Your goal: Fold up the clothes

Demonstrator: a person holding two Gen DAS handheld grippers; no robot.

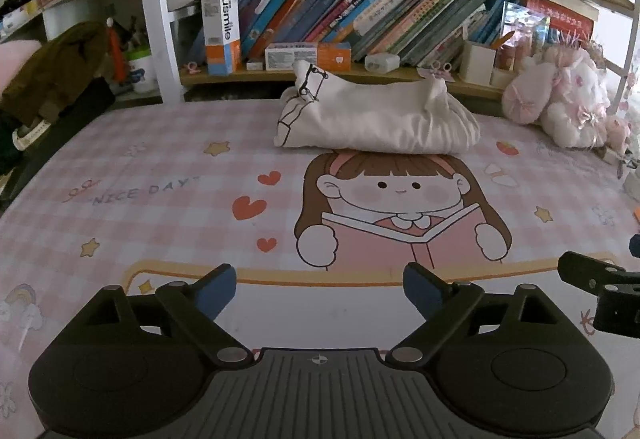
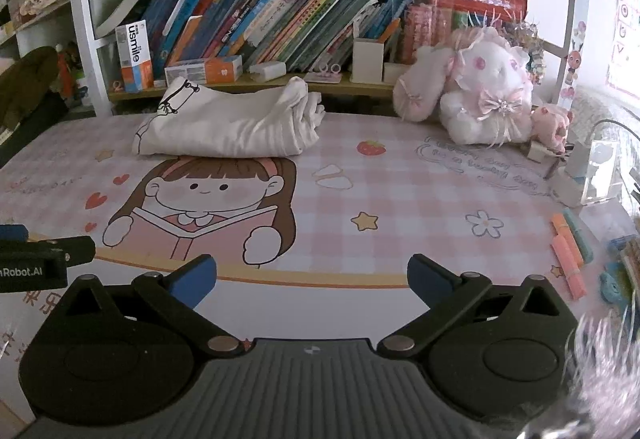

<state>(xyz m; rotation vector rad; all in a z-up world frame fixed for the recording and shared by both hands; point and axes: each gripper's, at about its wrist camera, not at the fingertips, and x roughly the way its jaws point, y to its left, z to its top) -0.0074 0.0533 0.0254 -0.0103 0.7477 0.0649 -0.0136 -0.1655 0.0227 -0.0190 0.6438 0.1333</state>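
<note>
A pink checked desk mat (image 1: 132, 167) with a cartoon of a reading girl covers the whole work surface, and a shelf of leaning books (image 1: 340, 11) runs along its far edge. A white plush rabbit (image 2: 480, 95) sits at the far right corner of the mat.

The cream garment (image 1: 372, 115) lies at the far side of the mat, just in front of the shelf and above the cartoon girl's head. It is already bundled into a thick, loosely folded roll whose long axis runs left to right, across the line both grippers point along. A black line print shows at its left end, and the layered cloth edges bunch at its right end.

Both tools hang low over the near edge of the mat, well apart from the garment, with bare mat in between. The left gripper (image 1: 320, 291) has its jaws spread wide with nothing between them, and the garment sits almost straight ahead of it. The right gripper (image 2: 312, 279) is likewise spread wide and empty; from it the garment lies ahead and to the left. The left hand therefore looks the better lined up, though neither seems clearly closer. Any reach would have to go forward across the mat.
</note>
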